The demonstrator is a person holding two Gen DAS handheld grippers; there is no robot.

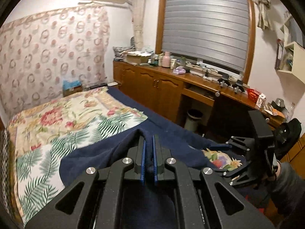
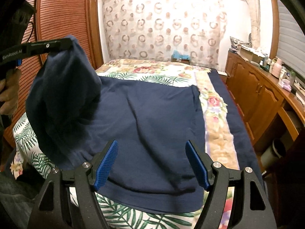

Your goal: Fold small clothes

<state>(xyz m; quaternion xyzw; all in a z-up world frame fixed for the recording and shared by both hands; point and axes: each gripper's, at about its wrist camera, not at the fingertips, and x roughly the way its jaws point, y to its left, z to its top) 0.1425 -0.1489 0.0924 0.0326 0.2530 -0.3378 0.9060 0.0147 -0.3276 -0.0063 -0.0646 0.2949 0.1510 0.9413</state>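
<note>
Navy garment (image 2: 148,118) — a soft, knit-looking piece with a ribbed hem band along its near edge — lies mostly flat on the bed (image 2: 219,148), spread over a floral blanket (image 2: 152,70) printed with green fern fronds and pink blooms, while one side of it is lifted off the bed into a hanging, rounded fold at the left of the right wrist view. That raised part is pinched in the left claw (image 1: 149,152), whose blue-lined fingers (image 1: 143,158) stand nearly together with a thin ridge of the dark cloth clamped between them; the claw points somewhat downward and is held up above the bed, gripped by a person's hand (image 2: 9,93) at the left edge of the right wrist view. The right claw (image 2: 152,164) hovers over the near hem, also tilted downward, with its textured blue pads (image 2: 105,168) spread wide and nothing between them; they do not press on the fabric below. A grey sleeve (image 1: 286,183) shows behind this claw in the left wrist view. Beside the bed runs a glossy wooden counter (image 1: 171,72) with panelled cabinet doors, cluttered with small bottles and boxes, under a window with a grey slatted blind (image 1: 205,22).
</note>
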